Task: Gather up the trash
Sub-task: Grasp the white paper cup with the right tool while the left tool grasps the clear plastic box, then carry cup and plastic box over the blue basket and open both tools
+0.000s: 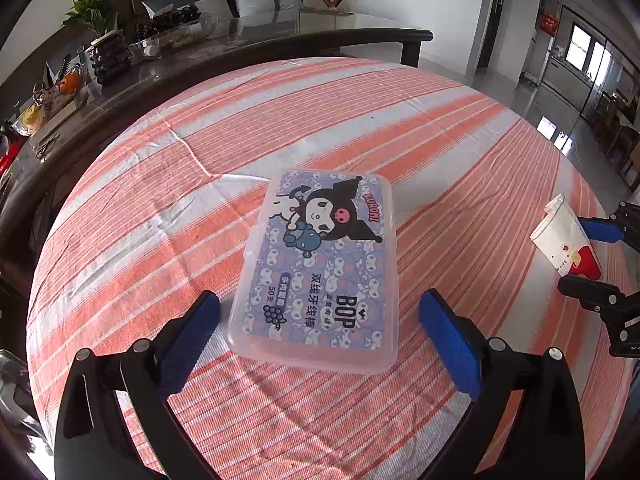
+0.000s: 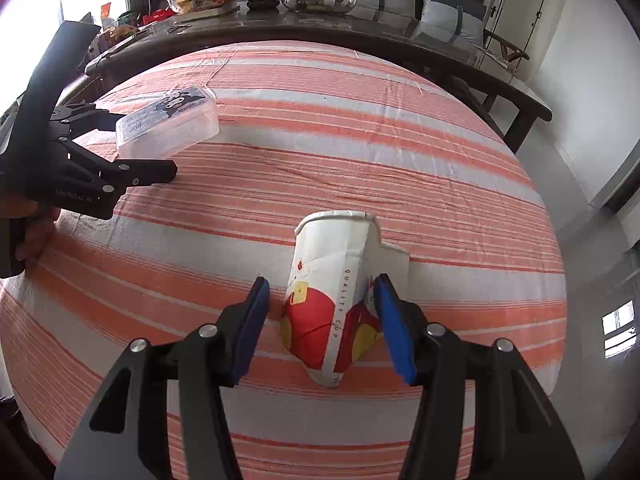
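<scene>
Crushed paper cup: lies on its side on the striped tablecloth, mouth away from the camera, flattened and creased. It sits between the fingers of the right gripper. The jaws stand apart; the right pad appears to touch the cup wall, the left pad shows a clear gap, so no grip is established.

Clear plastic box with a cartoon label: rests flat on the same cloth, well apart from the cup. The left gripper straddles its near end, jaws wide and clear of both sides.

Progress: neither item is lifted. No bin or bag is visible in either view. Judged to be early; both pickups and disposal remain outstanding.
</scene>
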